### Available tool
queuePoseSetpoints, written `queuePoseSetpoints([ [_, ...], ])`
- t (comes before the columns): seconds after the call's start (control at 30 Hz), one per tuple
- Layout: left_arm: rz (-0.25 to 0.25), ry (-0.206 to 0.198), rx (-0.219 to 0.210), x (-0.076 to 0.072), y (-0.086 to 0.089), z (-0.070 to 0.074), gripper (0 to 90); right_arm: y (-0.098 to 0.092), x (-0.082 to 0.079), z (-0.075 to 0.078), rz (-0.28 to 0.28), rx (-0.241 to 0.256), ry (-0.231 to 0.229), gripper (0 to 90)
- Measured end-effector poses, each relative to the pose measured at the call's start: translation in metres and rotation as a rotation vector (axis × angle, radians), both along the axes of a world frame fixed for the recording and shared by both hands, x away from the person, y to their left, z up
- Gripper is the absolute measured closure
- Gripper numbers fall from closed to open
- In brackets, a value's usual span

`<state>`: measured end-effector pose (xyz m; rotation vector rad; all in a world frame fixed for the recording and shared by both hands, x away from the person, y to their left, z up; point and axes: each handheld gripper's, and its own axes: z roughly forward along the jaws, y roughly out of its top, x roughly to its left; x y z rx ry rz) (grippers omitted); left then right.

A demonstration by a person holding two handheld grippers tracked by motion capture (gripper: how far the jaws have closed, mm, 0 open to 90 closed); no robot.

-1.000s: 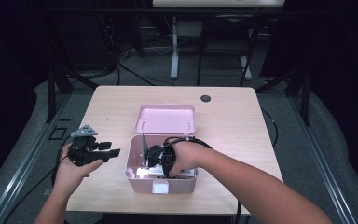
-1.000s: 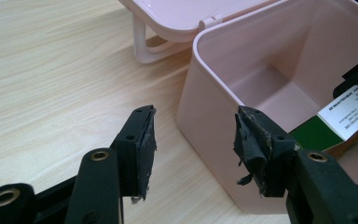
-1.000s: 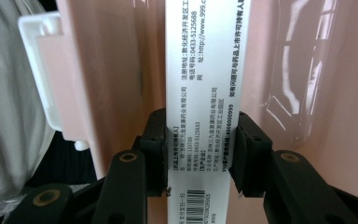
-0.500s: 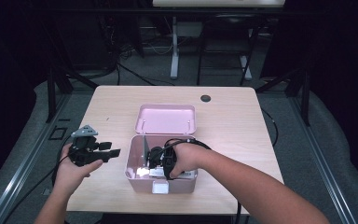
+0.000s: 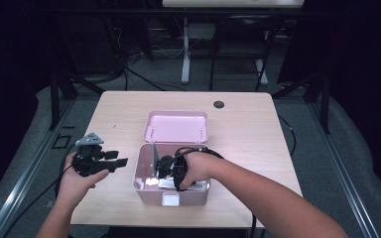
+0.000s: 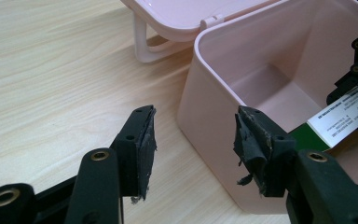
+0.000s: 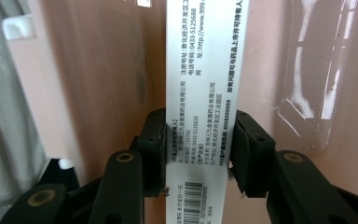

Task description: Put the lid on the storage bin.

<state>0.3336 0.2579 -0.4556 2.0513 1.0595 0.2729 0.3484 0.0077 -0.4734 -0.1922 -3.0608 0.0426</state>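
Observation:
A pink box (image 5: 194, 195) stands open on the wooden table (image 5: 258, 139), its lid (image 5: 176, 127) lying back behind it. My right gripper (image 5: 163, 171) is down inside the box, shut on a narrow white carton (image 7: 205, 60) with printed text and a barcode. From the left gripper view, the carton (image 6: 349, 109) shows a green side within the box wall (image 6: 214, 116). My left gripper (image 5: 122, 159) hovers left of the box. Its jaws are open (image 6: 193, 140) with nothing between them.
A grey upright panel (image 5: 154, 157) stands at the left inside the box. Clear plastic (image 7: 317, 70) lies against the box's inner wall beside the carton. A small black disc (image 5: 219, 104) sits near the table's far edge. Dark floor and frames surround the table.
My right hand has shifted slightly left and deeper in the box with the carton. The left gripper has stayed in place, open.

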Motion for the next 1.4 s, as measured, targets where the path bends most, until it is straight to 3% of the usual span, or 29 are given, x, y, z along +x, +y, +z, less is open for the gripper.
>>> queuePoseSetpoints([
  [0.5,0.001,-0.001,-0.001,0.000,0.000,0.000,48.0,-0.003,-0.004,0.004,0.040,0.023,-0.010,61.6],
  [0.97,0.003,-0.002,-0.001,0.000,-0.001,-0.001,48.0,-0.003,-0.003,0.006,0.022,0.032,-0.007,58.1],
  [1.4,0.001,0.002,-0.007,-0.001,-0.002,0.000,48.0,-0.011,-0.005,0.032,-0.008,0.103,-0.045,53.2],
])
